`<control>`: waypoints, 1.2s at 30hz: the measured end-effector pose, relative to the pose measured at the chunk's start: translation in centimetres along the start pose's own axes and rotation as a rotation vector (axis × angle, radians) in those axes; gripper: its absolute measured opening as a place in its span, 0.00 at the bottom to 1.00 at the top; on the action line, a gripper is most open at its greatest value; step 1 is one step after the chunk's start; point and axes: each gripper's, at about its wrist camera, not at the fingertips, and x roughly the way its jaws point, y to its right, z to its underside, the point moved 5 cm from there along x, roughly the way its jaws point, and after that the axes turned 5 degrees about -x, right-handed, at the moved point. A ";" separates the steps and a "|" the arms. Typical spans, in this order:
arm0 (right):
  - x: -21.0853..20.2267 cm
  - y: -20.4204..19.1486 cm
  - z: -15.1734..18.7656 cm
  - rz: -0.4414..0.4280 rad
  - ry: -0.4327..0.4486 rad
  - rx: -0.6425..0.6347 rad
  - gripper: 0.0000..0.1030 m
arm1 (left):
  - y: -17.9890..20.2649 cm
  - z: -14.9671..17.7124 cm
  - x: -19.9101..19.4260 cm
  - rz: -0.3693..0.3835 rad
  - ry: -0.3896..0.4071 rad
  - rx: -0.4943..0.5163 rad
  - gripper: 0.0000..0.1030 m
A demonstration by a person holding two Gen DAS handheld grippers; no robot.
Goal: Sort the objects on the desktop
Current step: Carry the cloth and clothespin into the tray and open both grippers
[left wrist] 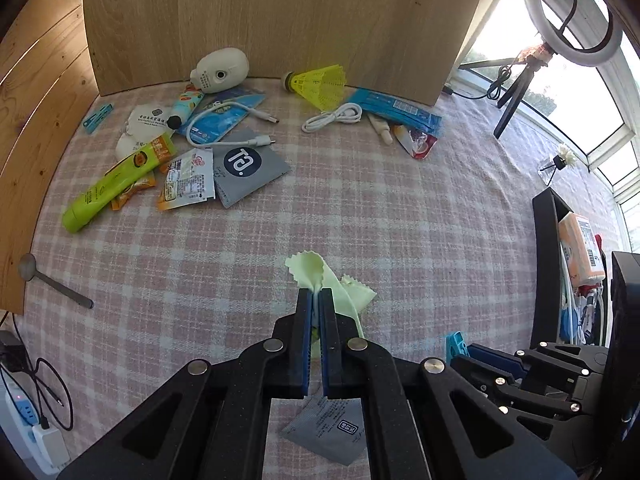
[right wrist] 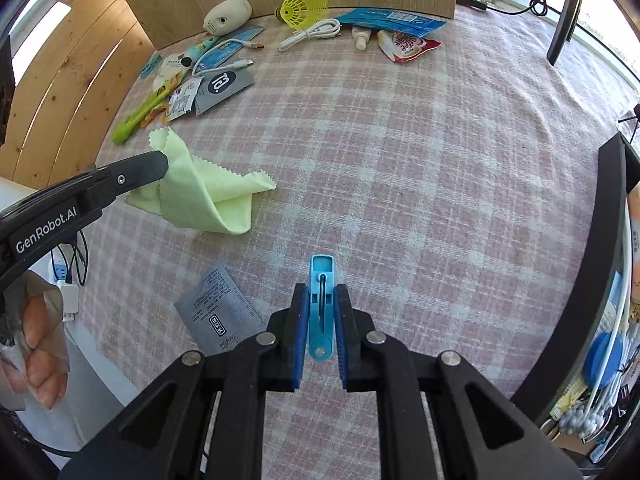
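Left wrist: left gripper [left wrist: 320,294] clamped on green cloth [left wrist: 340,284], part lifted off tablecloth [left wrist: 400,220].
Right wrist: right gripper [right wrist: 322,300] clamped on blue clip [right wrist: 321,304] — both picked (step: carrying). Next, probably, the black bin [right wrist: 600,280] — release inside.

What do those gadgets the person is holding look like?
Both are matte black scissor-like linkages with round silver rivets. The left gripper and right gripper each have two flat fingers lined with blue pads. The left one reads GenRobot.AI in white lettering.
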 end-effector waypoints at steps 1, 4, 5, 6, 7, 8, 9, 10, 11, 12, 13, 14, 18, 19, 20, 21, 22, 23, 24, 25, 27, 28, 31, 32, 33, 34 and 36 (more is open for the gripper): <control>-0.6 0.3 -0.2 0.001 0.010 0.004 0.12 | 1.0 0.0 -0.4 0.003 0.009 0.009 0.03; -2.9 2.2 0.6 0.008 0.038 0.022 0.12 | 3.3 -0.5 -1.7 0.019 0.029 0.038 0.03; -3.0 2.3 0.6 0.010 0.048 0.030 0.12 | 4.1 -0.5 -2.1 0.025 0.036 0.049 0.03; -3.6 2.9 0.8 0.013 0.058 0.036 0.12 | 4.9 -0.5 -2.5 0.032 0.042 0.062 0.03; -4.2 3.6 1.0 0.018 0.068 0.043 0.12 | 5.8 -0.5 -3.0 0.038 0.049 0.074 0.03; -5.0 4.6 1.3 0.024 0.077 0.051 0.12 | 6.8 -0.6 -3.3 0.046 0.055 0.089 0.03; -5.7 5.4 1.6 0.030 0.088 0.061 0.12 | 7.8 -0.6 -3.7 0.056 0.061 0.104 0.03; -6.3 6.2 1.8 0.034 0.096 0.072 0.12 | 8.8 -0.5 -4.1 0.065 0.067 0.117 0.03; -6.8 7.0 2.0 0.039 0.104 0.085 0.12 | 10.0 -0.5 -4.6 0.074 0.073 0.130 0.03; -7.8 8.3 2.5 0.045 0.114 0.100 0.12 | 11.1 -0.4 -5.0 0.085 0.076 0.144 0.03; -8.3 9.2 2.7 0.053 0.125 0.114 0.12 | 12.3 -0.3 -5.3 0.096 0.080 0.158 0.03; -9.1 10.3 3.1 0.060 0.133 0.127 0.12 | 13.6 -0.3 -5.6 0.107 0.083 0.174 0.03; -12.0 15.2 5.0 0.099 0.165 0.192 0.12 | 18.6 0.2 -6.6 0.153 0.088 0.241 0.03; -12.5 16.3 5.4 0.112 0.173 0.210 0.12 | 20.0 0.4 -6.8 0.165 0.089 0.258 0.03; -13.2 17.6 6.1 0.124 0.179 0.228 0.12 | 21.4 0.6 -7.0 0.177 0.089 0.275 0.03; -13.8 18.8 6.7 0.133 0.184 0.245 0.12 | 22.8 0.8 -7.2 0.188 0.089 0.292 0.03; -14.5 20.0 7.3 0.145 0.189 0.264 0.12 | 24.1 1.0 -7.4 0.197 0.089 0.309 0.03; -15.1 21.3 8.0 0.158 0.195 0.283 0.12 | 25.5 1.3 -7.5 0.205 0.089 0.327 0.03; -15.8 22.5 8.6 0.168 0.199 0.300 0.12 | 26.8 1.6 -7.6 0.214 0.088 0.344 0.03; -16.4 23.7 9.3 0.176 0.203 0.315 0.12 | 28.1 1.9 -7.7 0.223 0.086 0.360 0.03; -17.5 25.8 10.7 0.196 0.209 0.343 0.12 | 30.6 2.5 -7.9 0.245 0.079 0.388 0.03; -18.0 26.9 11.3 0.204 0.211 0.356 0.12 | 31.8 2.8 -7.9 0.254 0.075 0.400 0.03; -19.1 29.5 12.9 0.224 0.216 0.391 0.12 | 35.1 3.9 -7.9 0.273 0.064 0.437 0.03; -19.4 30.3 13.3 0.228 0.217 0.403 0.12 | 36.0 4.2 -7.9 0.278 0.061 0.449 0.03; -19.6 31.0 13.7 0.231 0.218 0.412 0.12 | 37.0 4.5 -7.8 0.282 0.057 0.459 0.03; -19.9 31.7 14.2 0.234 0.217 0.421 0.12 | 37.9 4.8 -7.8 0.286 0.054 0.468 0.03; -20.1 32.8 14.8 0.236 0.216 0.433 0.12 | 39.5 5.4 -7.6 0.290 0.048 0.486 0.03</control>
